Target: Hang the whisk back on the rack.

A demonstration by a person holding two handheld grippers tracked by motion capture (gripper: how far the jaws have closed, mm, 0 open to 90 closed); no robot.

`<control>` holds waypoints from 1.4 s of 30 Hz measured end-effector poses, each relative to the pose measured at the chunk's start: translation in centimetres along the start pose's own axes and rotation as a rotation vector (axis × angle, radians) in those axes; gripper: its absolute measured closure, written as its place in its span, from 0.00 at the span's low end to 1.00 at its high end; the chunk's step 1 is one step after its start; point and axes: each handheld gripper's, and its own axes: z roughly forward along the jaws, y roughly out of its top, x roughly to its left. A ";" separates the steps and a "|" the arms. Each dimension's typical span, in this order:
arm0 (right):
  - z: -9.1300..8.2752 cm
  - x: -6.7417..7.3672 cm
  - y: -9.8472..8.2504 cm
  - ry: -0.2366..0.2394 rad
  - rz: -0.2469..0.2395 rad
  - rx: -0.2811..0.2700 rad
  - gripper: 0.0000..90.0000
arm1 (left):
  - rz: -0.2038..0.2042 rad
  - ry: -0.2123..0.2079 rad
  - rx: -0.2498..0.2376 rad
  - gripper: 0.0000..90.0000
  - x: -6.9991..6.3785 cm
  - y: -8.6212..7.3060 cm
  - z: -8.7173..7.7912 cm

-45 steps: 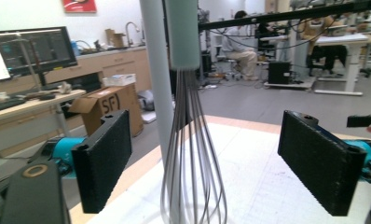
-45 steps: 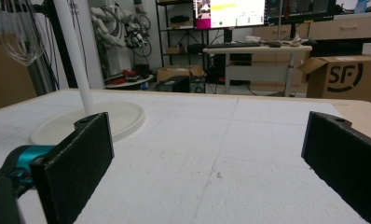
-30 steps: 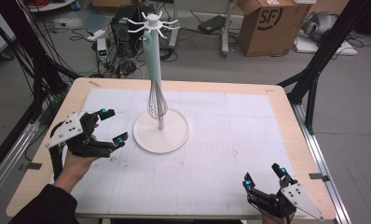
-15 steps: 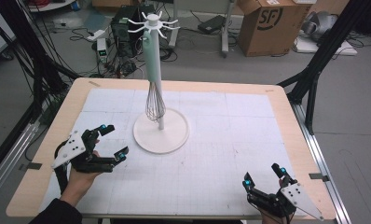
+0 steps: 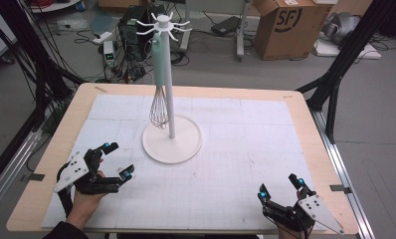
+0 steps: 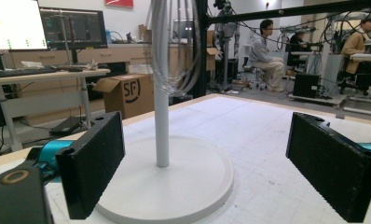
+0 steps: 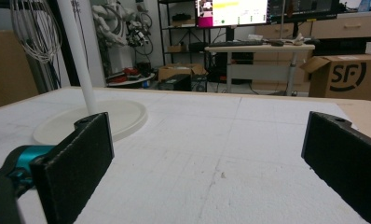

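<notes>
Even, bright overhead indoor light, shadows soft and faint on the white mat (image 5: 236,164). High view is slightly soft overall. Both gripper views: near black jaws blurred, wide-angle stretch at edges. Bright monitor (image 6: 11,23) blows out far left, no detail.

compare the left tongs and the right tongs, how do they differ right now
The left tongs lie near the table's left edge, closer to the white stand; the right tongs sit at the front right, farther from it. The left point right, toward the stand's base; the right point away from the person. Both are open, holding nothing.
</notes>
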 end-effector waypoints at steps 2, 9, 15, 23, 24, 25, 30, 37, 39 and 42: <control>0.0 0.1 0.0 -0.001 0.003 0.002 0.01 | 0.003 0.006 -0.004 0.13 0.0 -0.2 -0.2; 0.2 0.2 0.0 0.004 -0.007 0.004 0.01 | 0.004 0.022 -0.019 0.14 -0.7 -1.4 -0.5; 0.1 0.3 0.1 0.003 -0.014 0.003 0.01 | 0.012 0.038 -0.031 0.14 -0.7 -1.4 -0.6; 0.2 -0.1 0.0 -0.009 -0.012 0.006 0.01 | 0.033 0.050 -0.032 0.14 -1.4 -1.4 -0.8; 0.2 -0.2 0.0 -0.010 -0.010 0.004 0.01 | 0.030 0.052 -0.031 0.14 -1.5 -1.5 -0.9; 0.2 -0.2 0.0 -0.009 -0.010 0.004 0.01 | 0.032 0.051 -0.029 0.14 -1.6 -1.5 -0.9; 0.4 -0.6 -0.1 -0.020 -0.016 0.006 0.01 | 0.028 0.040 -0.033 0.14 -2.3 -1.6 -1.0; 0.5 -0.8 -0.1 -0.028 -0.017 0.008 0.01 | 0.017 0.043 -0.040 0.14 -2.6 -1.7 -1.2; 0.5 -0.8 -0.1 -0.025 -0.019 0.011 0.01 | 0.012 0.044 -0.037 0.14 -2.5 -1.8 -1.2; 0.5 -0.7 -0.1 -0.022 -0.020 0.011 0.01 | 0.012 0.046 -0.034 0.14 -2.4 -1.9 -1.2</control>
